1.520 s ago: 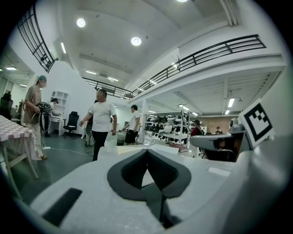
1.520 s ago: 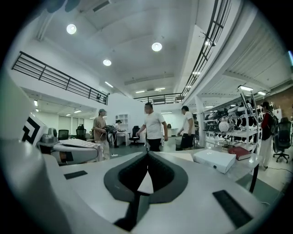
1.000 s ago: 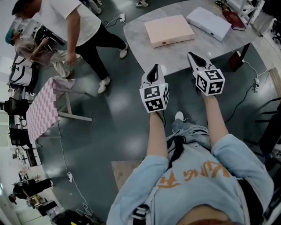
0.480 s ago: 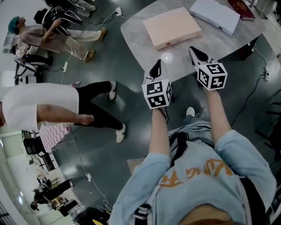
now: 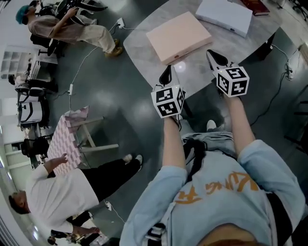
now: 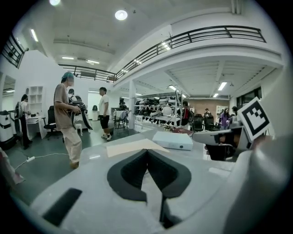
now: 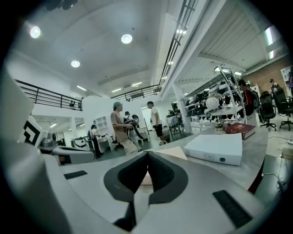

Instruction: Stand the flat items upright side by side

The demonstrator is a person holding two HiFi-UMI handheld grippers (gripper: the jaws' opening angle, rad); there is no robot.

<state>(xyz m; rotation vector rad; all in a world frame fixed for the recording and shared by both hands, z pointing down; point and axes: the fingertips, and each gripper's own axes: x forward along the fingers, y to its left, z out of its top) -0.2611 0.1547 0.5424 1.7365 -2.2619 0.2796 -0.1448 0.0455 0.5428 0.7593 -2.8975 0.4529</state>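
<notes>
The pink flat box [image 5: 178, 37] lies flat on the grey table [image 5: 226, 43], near its front edge. It sits just ahead of my left gripper [image 5: 167, 73] and a little to that gripper's right, so it falls roughly between my two grippers' lines of aim. Nothing touches it. Behind it and to the right lies the white flat box [image 5: 224, 14], also flat on the tabletop and well ahead of my right gripper [image 5: 212, 55]. Past the white box, at the far edge of the table, the dark red book [image 5: 255, 6] lies flat too. None of the three stands upright, and each is apart from the others.

My left gripper hovers at the table's near edge with its jaws pressed together at the tips and nothing between them. My right gripper hovers over the table's front part beside it, jaws likewise closed tip to tip and empty. The two grippers are apart from each other and point towards the boxes.

Off to the left on the dark floor stands a small table with a pink checked cloth [image 5: 65, 139]. A person in a white shirt [image 5: 62, 197] is beside it, and another in tan clothes [image 5: 72, 29] stands farther back.
</notes>
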